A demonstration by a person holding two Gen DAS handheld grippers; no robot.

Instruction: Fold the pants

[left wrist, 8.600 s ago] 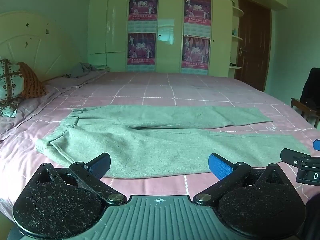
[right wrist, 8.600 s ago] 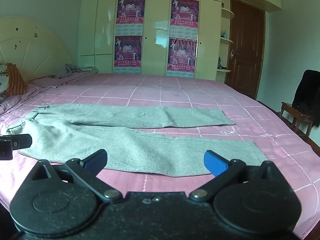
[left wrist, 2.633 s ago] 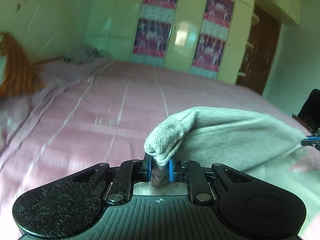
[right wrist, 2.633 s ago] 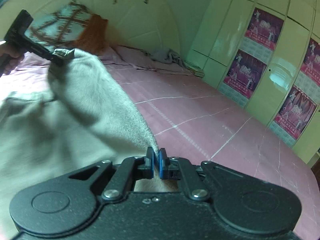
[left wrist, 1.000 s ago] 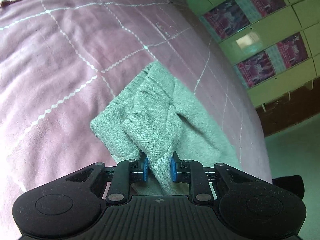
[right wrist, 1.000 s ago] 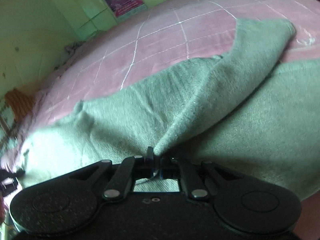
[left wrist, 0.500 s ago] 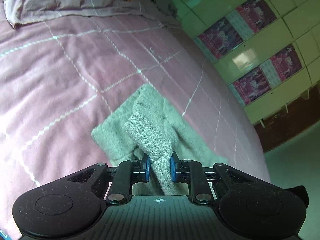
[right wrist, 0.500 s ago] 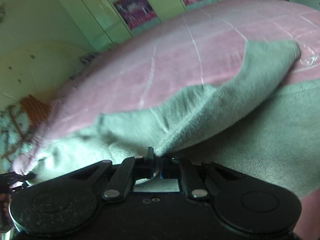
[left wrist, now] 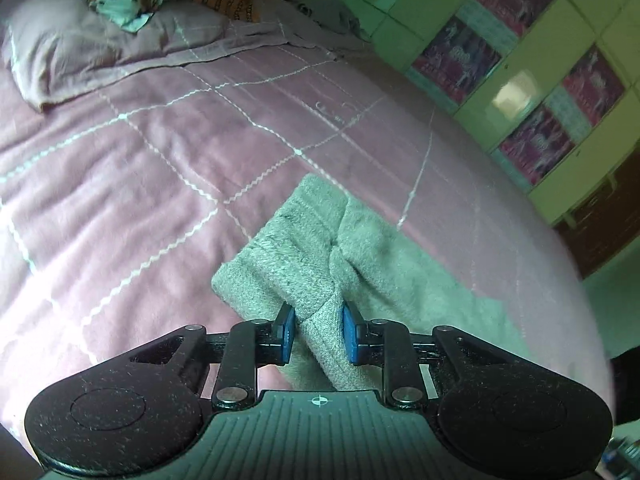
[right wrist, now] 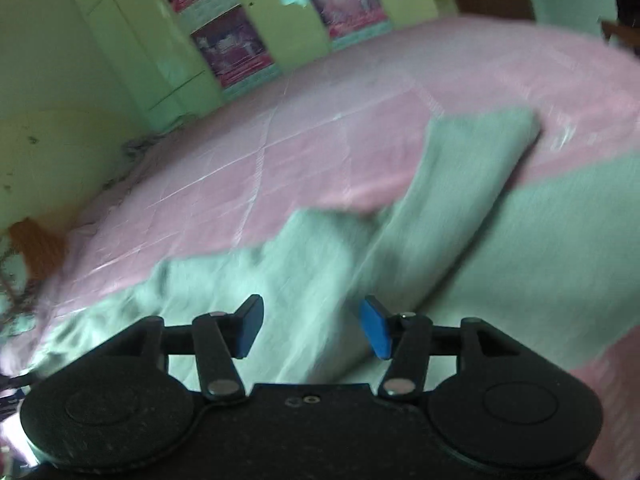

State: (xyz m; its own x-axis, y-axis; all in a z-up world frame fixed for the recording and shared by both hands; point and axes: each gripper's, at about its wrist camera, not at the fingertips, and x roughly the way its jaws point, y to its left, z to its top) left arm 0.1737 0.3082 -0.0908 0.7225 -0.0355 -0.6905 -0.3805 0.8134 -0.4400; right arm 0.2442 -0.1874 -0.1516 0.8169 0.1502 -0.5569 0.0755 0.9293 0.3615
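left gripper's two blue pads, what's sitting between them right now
In the left wrist view, a bunched fold of the grey pants sits between the left gripper pads, whose jaws are opening; pink bedspread lies beyond.

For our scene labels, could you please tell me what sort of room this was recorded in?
Most likely a bedroom in a home. A wide bed with a pink checked cover fills both views, pillows lie at its head, and a tall wardrobe with posters stands behind it.
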